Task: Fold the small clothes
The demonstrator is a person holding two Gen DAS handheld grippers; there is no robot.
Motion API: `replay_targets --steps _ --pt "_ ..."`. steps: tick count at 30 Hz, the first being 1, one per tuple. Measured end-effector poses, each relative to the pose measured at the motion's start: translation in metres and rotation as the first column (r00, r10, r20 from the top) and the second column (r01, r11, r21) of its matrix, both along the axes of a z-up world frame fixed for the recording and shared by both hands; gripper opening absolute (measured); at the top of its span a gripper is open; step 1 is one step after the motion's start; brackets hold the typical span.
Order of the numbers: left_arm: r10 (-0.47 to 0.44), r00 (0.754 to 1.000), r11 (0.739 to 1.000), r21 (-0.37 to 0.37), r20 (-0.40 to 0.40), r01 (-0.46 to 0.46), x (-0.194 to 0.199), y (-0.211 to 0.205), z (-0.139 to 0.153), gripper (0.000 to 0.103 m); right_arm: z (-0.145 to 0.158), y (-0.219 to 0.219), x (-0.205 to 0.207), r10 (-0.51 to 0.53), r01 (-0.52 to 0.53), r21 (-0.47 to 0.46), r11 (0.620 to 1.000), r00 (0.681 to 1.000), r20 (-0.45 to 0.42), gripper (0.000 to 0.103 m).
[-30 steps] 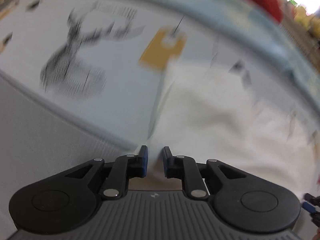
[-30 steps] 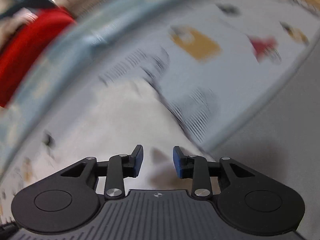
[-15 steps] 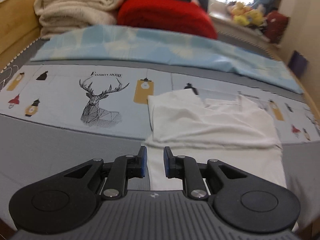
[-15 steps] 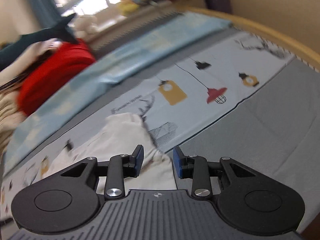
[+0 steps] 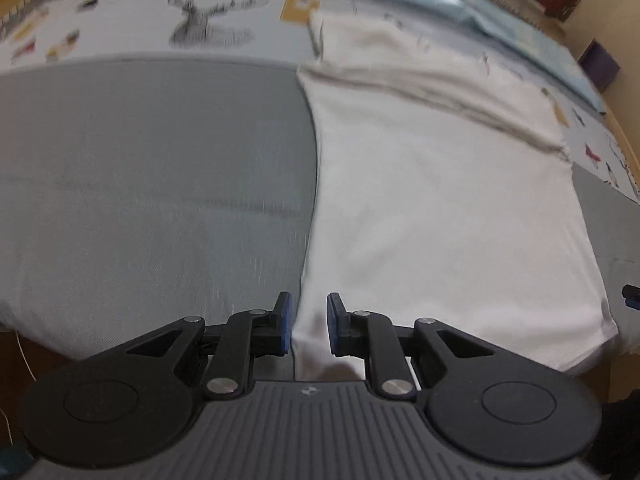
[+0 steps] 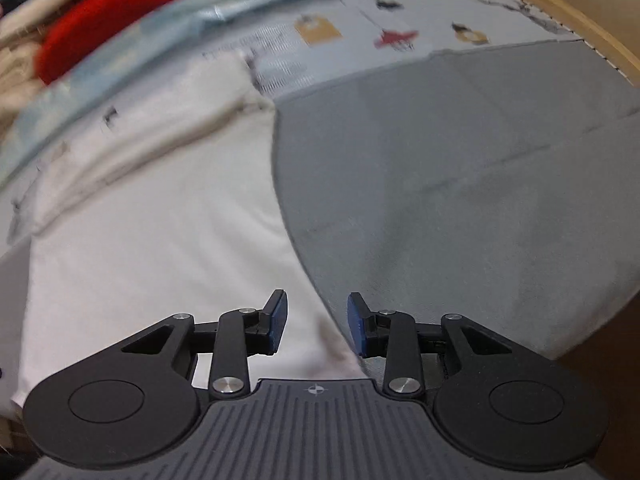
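A white garment (image 5: 440,192) lies flat on the bed, its far part folded back over itself in a thick band (image 5: 420,76). My left gripper (image 5: 308,322) is open and empty, its jaws straddling the garment's near left edge. The garment also shows in the right wrist view (image 6: 160,240). My right gripper (image 6: 316,322) is open and empty, its jaws straddling the garment's near right edge. The tip of the right gripper shows at the right edge of the left wrist view (image 5: 632,296).
The bed has a grey sheet (image 5: 140,180) near me and a pale blue printed sheet with a deer (image 5: 212,20) farther back. A red cushion (image 6: 108,12) and beige blankets lie at the head. A wooden bed frame (image 6: 580,20) runs along the right.
Both grippers have tilted down and dropped to the garment's near edge, one at each corner. The right jaws have opened wider. The garment has not moved.
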State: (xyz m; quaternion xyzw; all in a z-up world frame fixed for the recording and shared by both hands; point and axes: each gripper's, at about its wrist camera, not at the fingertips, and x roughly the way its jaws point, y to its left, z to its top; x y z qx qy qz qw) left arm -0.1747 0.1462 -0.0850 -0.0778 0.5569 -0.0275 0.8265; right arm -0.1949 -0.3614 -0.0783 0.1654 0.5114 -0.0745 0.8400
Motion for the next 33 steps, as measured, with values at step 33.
replay_targets --steps 33 --pt "-0.022 0.993 0.996 0.078 -0.114 0.031 -0.007 -0.011 -0.036 0.021 -0.041 0.019 -0.008 0.137 -0.145 -0.049 0.988 0.98 -0.148 0.013"
